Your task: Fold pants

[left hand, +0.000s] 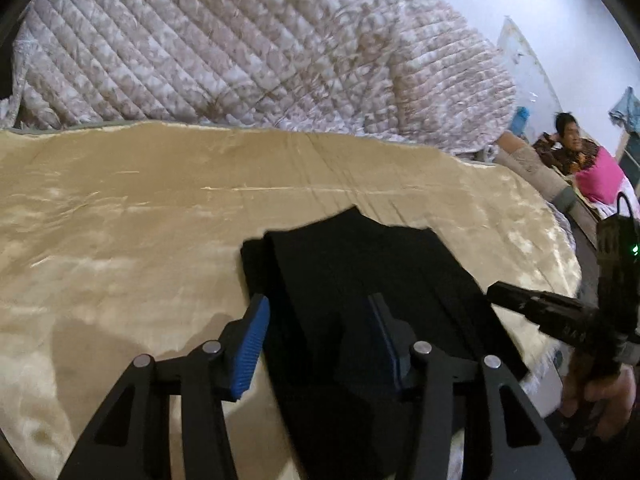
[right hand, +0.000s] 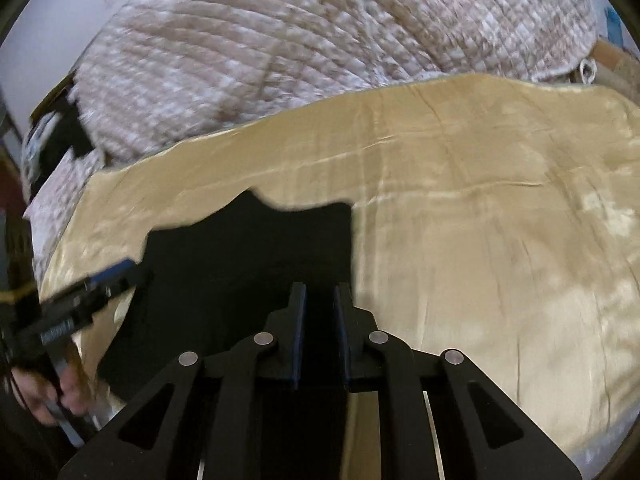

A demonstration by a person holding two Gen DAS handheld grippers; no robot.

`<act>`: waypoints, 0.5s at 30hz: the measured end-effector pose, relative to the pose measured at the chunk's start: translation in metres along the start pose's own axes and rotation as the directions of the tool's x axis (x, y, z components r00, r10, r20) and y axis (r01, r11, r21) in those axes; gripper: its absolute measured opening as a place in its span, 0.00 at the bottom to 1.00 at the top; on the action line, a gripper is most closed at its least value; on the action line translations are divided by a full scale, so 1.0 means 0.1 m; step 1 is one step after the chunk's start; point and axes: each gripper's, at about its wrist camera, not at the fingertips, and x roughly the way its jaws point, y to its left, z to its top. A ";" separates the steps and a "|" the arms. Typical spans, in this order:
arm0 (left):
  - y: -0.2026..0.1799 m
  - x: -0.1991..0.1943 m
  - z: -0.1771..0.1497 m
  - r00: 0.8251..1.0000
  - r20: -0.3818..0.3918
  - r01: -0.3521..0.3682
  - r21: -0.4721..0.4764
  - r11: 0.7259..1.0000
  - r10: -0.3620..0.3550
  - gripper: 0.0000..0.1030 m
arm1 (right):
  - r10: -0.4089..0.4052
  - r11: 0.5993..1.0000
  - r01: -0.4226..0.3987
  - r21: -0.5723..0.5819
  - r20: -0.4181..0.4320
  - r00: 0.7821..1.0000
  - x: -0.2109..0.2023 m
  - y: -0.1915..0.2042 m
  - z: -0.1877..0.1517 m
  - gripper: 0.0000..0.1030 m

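Black pants lie folded on a tan blanket; they also show in the right wrist view. My left gripper is open, its blue pads apart over the near left part of the pants. My right gripper hovers over the near right edge of the pants with its jaws narrowly apart and nothing visibly between them. The right gripper also shows at the right edge of the left wrist view, and the left gripper at the left of the right wrist view.
A quilted pink-white comforter is piled behind the blanket. A person reclines at the far right with a pink cushion. The bed edge curves down on the right.
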 end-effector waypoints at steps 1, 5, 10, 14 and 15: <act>-0.03 -0.10 -0.07 1.000 0.010 0.010 0.011 1.000 -0.010 0.50 | 0.005 1.000 -0.005 -0.011 0.002 1.000 -0.05 0.06 -0.09 0.16; -0.19 -0.39 -0.33 0.997 0.031 0.072 0.056 0.996 -0.074 0.50 | 0.027 0.998 -0.027 -0.057 -0.005 1.000 -0.17 0.29 -0.44 0.18; -0.25 -0.18 -0.54 0.997 -0.080 0.018 0.104 0.994 -0.010 0.49 | 0.033 0.997 -0.036 -0.073 -0.046 0.998 -0.10 0.29 -0.57 0.20; -0.22 -0.17 -0.54 0.997 -0.070 0.021 0.085 0.996 -0.015 0.49 | 0.024 0.995 -0.027 -0.094 -0.037 0.999 -0.08 0.30 -0.61 0.20; -0.22 -0.16 -0.55 0.997 -0.071 0.018 0.088 0.996 -0.012 0.50 | 0.019 0.994 -0.022 -0.103 -0.032 0.999 -0.08 0.31 -0.61 0.20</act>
